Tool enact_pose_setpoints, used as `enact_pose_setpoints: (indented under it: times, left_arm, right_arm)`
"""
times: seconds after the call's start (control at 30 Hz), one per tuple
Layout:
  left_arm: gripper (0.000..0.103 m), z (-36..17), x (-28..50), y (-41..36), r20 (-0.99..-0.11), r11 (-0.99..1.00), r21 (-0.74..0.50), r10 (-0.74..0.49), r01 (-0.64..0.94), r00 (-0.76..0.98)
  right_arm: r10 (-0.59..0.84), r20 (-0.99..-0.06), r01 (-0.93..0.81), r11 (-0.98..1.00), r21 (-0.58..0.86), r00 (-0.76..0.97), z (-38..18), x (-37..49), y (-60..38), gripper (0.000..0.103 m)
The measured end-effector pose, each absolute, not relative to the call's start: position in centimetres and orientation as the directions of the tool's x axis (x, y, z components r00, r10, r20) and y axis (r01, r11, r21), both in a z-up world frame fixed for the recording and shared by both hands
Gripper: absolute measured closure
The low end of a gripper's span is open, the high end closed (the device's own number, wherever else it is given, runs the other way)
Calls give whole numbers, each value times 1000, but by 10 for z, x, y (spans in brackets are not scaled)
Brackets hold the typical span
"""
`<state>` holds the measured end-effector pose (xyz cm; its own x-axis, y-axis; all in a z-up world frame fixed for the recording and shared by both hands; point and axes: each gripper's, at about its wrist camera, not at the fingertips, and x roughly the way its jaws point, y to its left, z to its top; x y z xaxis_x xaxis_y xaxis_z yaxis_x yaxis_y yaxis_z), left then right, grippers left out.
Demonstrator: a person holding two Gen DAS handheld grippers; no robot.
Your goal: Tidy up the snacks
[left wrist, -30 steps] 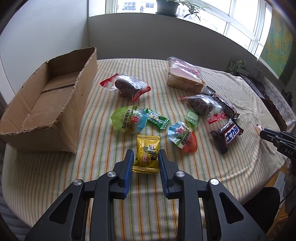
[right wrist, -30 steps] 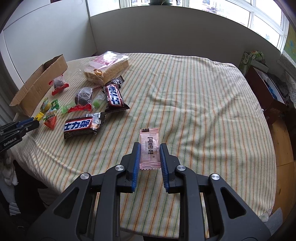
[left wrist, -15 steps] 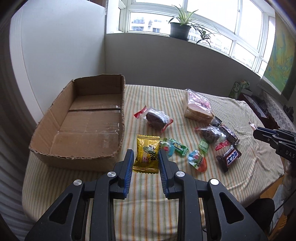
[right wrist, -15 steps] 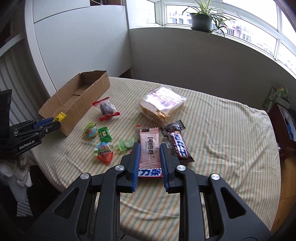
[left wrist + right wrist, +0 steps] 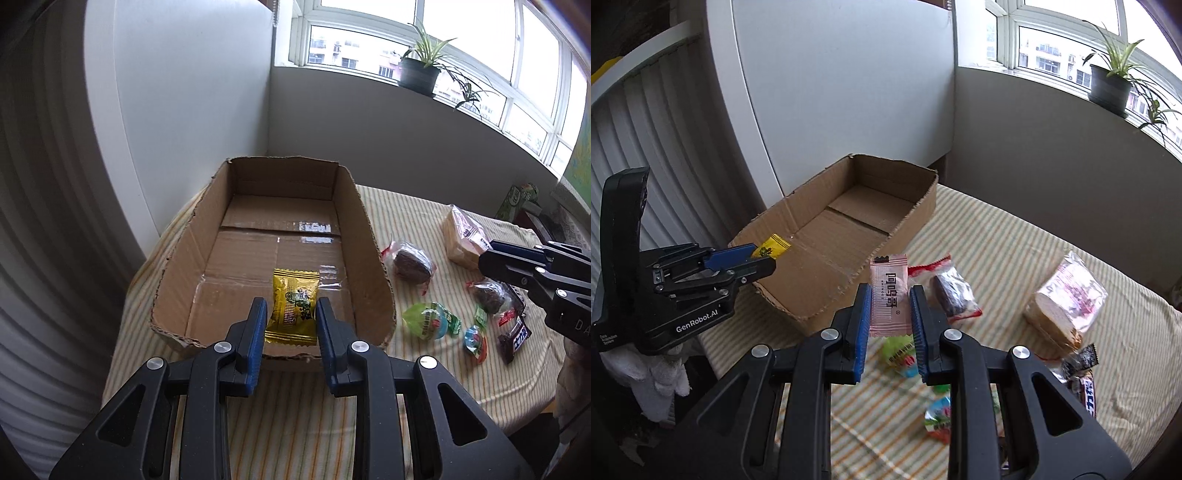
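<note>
My left gripper (image 5: 291, 314) is shut on a yellow candy packet (image 5: 293, 306) and hangs over the near end of an open cardboard box (image 5: 369, 236), whose floor holds nothing. In the right wrist view the same left gripper (image 5: 764, 258) shows at the box's (image 5: 820, 291) near corner with the yellow candy packet (image 5: 772, 245) sticking out. My right gripper (image 5: 889, 306) is shut on a pink wafer packet (image 5: 889, 295), held above the striped tablecloth (image 5: 997, 251) just right of the box.
Loose snacks lie right of the box: a dark cake in clear wrap (image 5: 410, 262), a bagged bread slice (image 5: 463, 236), a green round candy (image 5: 424, 319), chocolate bars (image 5: 515, 338). Walls and a white panel stand close behind the box. A potted plant (image 5: 419, 72) sits on the windowsill.
Both grippers have swung left toward the box, carrying their packets. The left one went from above the snacks to over the box's near end. The right one left the table's bare right side.
</note>
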<state>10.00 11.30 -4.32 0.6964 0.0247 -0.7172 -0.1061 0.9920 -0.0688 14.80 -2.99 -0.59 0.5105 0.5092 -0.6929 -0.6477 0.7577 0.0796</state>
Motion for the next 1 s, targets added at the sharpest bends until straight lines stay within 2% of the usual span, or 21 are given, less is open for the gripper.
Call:
enact_pose_setpoints:
  times: [0.23,0.53,0.57,0.6,0.63,0.67,0.9,0.97,1.0]
  left_arm:
    - [78,-46,107,128,-717,988,-71,43,-134,696]
    - [77,-52,113,140,-725,986,-69,53,-149,687]
    - [77,-52,113,141,-726,985,-66,60,-157,685]
    - [73,-53,113,141,-729,985,-66,62,-160,681]
    - [64,-53,113,142,-731,984,-69,61,-163,680]
    - [59,-53,112,143,-728,983,-70,65,-169,683]
    - [58,-46,104,141,-715,982,-78,66,-173,696]
    - [58,-44,101,137,-712,983,-82,57,-163,700]
    - [58,-42,99,134,-709,984,-81,54,-158,703]
  right_arm:
    - [512,-720,-693,719,59,470,-21,159,27,81]
    - [501,-739,-713,700,40,450,-29,164,54,80]
    - [501,-739,-713,700,40,450,-28,164,53,79]
    - [501,-737,-711,702,41,453,-27,164,52,69]
    - [503,-733,-707,706,41,459,-26,164,50,56]
    - [504,-727,-702,710,42,466,-24,163,47,52]
    - [511,-708,-671,738,70,488,-11,162,16,50]
    - [508,-702,-659,748,73,499,-6,159,3,45]
    - [506,-697,-653,754,71,508,-3,158,-4,37]
